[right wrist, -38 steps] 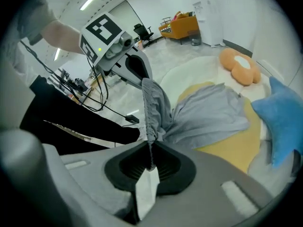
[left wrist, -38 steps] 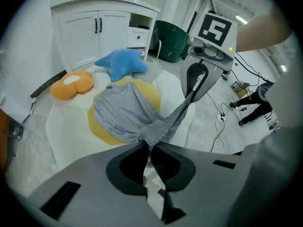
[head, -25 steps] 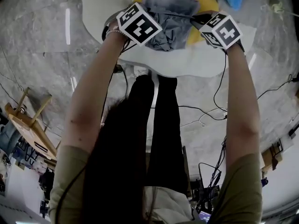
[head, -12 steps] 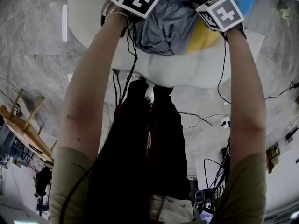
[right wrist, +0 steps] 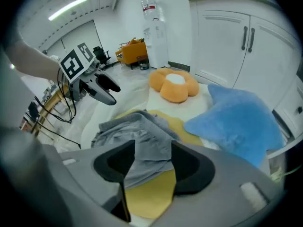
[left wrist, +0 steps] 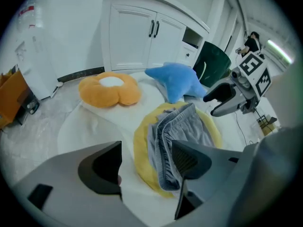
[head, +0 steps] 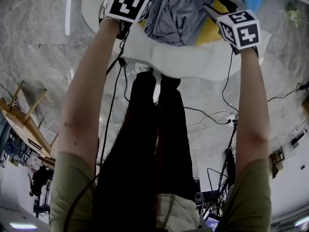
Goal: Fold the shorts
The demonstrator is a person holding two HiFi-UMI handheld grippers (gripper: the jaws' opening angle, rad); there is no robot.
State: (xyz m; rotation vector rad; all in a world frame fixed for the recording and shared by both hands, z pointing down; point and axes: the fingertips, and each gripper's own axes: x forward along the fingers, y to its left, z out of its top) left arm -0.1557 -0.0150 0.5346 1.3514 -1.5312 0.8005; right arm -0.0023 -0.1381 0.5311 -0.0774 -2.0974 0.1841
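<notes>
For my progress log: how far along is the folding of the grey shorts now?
Done: the grey shorts lie doubled over on the yellow cushion. In hand: nothing. The left gripper and right gripper have just been opening, and no pad presses on cloth. Remaining: the pile looks uneven, so probably one tidier fold.

Grey shorts [left wrist: 184, 131], a yellow cushion [left wrist: 141, 161], a blue pillow [left wrist: 177, 82] and an orange cushion [left wrist: 94, 94] with a white centre.

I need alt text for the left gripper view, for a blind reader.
Grey shorts lie folded on a round yellow cushion, seen past the left gripper, whose fingers have just opened and grip nothing. Behind lie an orange cushion and a blue cushion.
</notes>
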